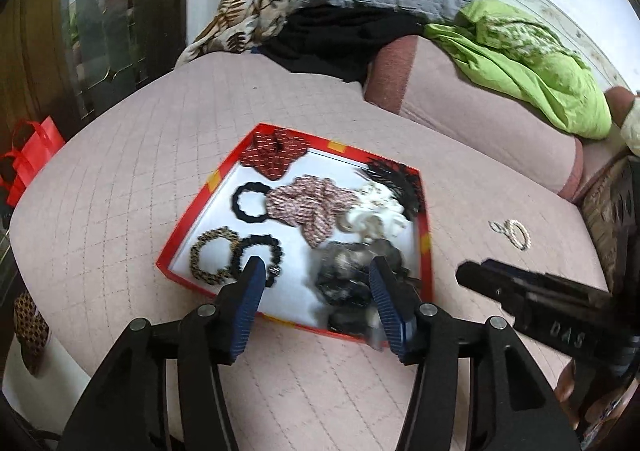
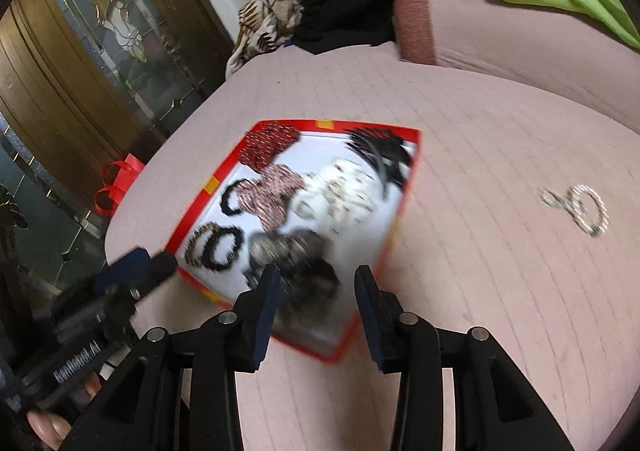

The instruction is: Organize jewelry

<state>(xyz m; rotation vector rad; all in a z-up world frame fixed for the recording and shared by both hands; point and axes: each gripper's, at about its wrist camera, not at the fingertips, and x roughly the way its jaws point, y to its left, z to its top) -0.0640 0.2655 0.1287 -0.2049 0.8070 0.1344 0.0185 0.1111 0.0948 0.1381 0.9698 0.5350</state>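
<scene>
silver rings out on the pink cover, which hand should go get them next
Right, most likely. The silver rings lie outside the red box, on the right hand-held gripper side. Its open, empty jaws have pink cover ahead, while the left hand-held gripper hangs over the box.

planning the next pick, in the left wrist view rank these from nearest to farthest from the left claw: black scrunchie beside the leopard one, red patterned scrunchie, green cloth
From the left claw, which is open and empty:
1. Black scrunchie, just beyond the left fingertip, in the red box's near corner.
2. Red patterned scrunchie, in the box's far corner.
3. Green cloth, off the box, far back on the right.
</scene>
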